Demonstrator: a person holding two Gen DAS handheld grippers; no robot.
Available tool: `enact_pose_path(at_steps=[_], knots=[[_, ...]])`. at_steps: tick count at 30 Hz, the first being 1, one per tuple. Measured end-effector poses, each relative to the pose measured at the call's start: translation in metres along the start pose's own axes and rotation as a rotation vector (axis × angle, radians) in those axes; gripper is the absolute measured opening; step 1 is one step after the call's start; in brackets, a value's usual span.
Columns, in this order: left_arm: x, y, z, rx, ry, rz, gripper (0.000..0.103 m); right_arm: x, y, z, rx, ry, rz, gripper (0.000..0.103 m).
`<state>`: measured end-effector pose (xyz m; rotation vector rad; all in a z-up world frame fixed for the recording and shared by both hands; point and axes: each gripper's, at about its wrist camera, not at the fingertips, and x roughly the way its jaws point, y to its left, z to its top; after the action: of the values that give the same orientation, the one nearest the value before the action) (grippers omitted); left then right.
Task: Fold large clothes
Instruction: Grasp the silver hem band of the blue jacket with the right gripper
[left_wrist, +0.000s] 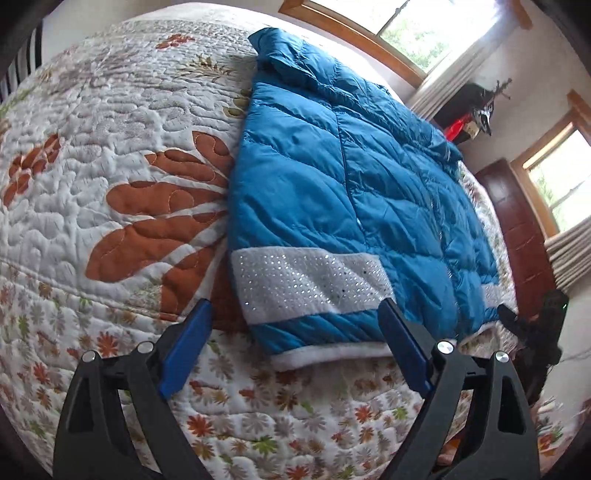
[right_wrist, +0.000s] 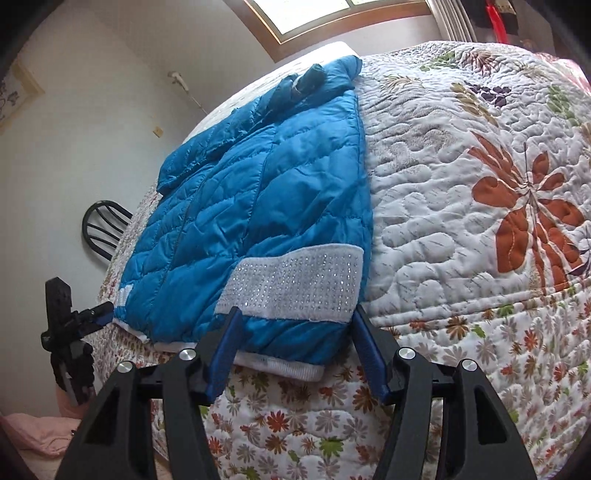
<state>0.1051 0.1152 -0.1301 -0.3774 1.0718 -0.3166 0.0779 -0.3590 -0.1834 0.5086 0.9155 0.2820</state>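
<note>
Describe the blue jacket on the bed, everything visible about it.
The blue jacket is a puffy quilted garment of shiny fabric with a white sparkly band above the hem and white ribbed trim along it. It lies flat on the floral quilt, sleeves folded in, collar at the far end, hem nearest. Neither tool touches it.

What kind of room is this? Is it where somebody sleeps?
Most likely a bedroom. A blue puffer jacket lies on a bed covered with a flowery quilt, a wood-framed window has curtains beside it, and a dark chair back stands by the wall.
</note>
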Motion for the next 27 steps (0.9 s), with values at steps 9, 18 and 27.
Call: enact_pose_path(at_steps=[9,18,27], knots=[[0.011,-0.012,0.004,-0.037,0.054,-0.089,0.062,0.003,-0.002,0.003,0.014,0.015,0.026,0.058],[0.023,-0.014,0.010,-0.005,0.070,-0.111,0.066,0.014,-0.007,0.009,0.026,0.030,0.109,0.051],[0.009,-0.011,0.008,-0.020,0.006,-0.143,0.014,-0.009,0.011,0.006,-0.039,-0.061,0.096,0.014]])
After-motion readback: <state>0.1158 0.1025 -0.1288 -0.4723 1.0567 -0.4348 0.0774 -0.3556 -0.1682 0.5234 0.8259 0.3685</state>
